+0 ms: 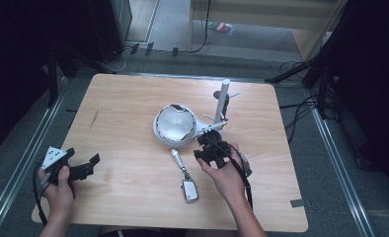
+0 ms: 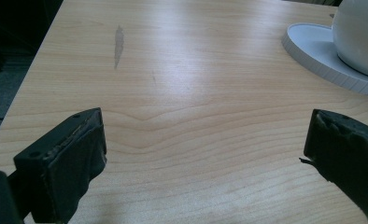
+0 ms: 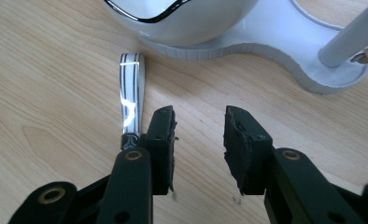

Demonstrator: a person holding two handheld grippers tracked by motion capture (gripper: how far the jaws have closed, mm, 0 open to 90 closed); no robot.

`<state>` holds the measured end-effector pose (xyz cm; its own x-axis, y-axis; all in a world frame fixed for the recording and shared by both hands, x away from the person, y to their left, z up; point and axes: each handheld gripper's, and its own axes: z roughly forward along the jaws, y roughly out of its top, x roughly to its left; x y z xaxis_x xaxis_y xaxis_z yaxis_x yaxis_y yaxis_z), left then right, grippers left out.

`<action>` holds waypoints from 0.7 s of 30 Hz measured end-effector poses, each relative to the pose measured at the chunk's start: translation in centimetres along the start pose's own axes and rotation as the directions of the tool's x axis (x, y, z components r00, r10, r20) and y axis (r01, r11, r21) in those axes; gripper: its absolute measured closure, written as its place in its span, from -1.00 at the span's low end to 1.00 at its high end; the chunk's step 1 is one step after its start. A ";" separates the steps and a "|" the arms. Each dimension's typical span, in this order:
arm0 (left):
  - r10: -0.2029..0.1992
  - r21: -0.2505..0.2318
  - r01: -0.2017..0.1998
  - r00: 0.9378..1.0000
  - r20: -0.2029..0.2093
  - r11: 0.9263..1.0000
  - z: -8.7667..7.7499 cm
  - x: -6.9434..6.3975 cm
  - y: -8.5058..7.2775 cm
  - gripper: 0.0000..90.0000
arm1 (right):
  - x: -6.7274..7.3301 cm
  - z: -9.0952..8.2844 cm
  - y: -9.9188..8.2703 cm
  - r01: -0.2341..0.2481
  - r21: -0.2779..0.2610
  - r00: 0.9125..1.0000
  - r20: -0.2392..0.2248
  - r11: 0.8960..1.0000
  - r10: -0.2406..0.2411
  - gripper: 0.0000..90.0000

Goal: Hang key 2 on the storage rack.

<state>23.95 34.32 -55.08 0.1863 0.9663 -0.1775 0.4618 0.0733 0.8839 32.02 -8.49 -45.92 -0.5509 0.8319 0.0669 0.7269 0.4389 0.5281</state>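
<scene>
Step in hand: the right gripper (image 1: 213, 148) sits low at centre-right of the high view, against the near edge of the white stand (image 1: 202, 129); my reading is an approach toward the key fob (image 1: 189, 190) and its strap, or toward the stand itself, and which of the two I cannot tell.
Right gripper: in its own view (image 3: 200, 135) the jaws stand partly open, a narrow gap of bare wood between them, nothing held.
Key strap: the silvery striped strap (image 3: 130, 93) lies flat just left of the left jaw, apart from the pads, its far end near the stand's base.
Key fob: lower centre of the high view, below the strap, on the wooden table (image 1: 123, 98).
White stand: a domed bowl (image 1: 175, 123) on a flat base with an upright grey post (image 1: 224, 96), centre of frame.
Left gripper: lower left of the high view (image 1: 86, 167), jaws spread wide over bare table (image 2: 205, 140), holding nothing; the stand's rim (image 2: 313, 51) shows at upper right.
Next move calls for: if the strap is the target, shifting the jaws sideways to straddle it, then lowering flush, since it lies thin against the wood.
</scene>
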 end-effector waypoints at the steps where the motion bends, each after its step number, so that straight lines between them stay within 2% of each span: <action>1: 0.000 0.000 0.000 1.000 0.000 1.000 0.0 0.0 0.0 -1.00 | 0.1 0.1 0.0 0.005 0.004 1.000 -0.002 1.000 -0.005 0.43; 13: -0.001 0.001 0.001 1.000 0.000 1.000 0.0 0.0 0.0 -1.00 | 1.1 1.8 0.2 0.028 0.038 0.999 -0.039 0.999 -0.027 0.47; 21: -0.002 0.001 0.002 1.000 0.000 1.000 0.0 0.0 0.0 -1.00 | 1.7 3.0 0.3 0.038 0.067 0.998 -0.047 0.997 -0.035 0.49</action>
<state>23.94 34.35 -55.07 0.1854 0.9662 -0.1791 0.4633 0.0748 0.8830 32.52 -5.90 -48.16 -0.5945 0.7993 0.0880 0.7314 0.4920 0.4722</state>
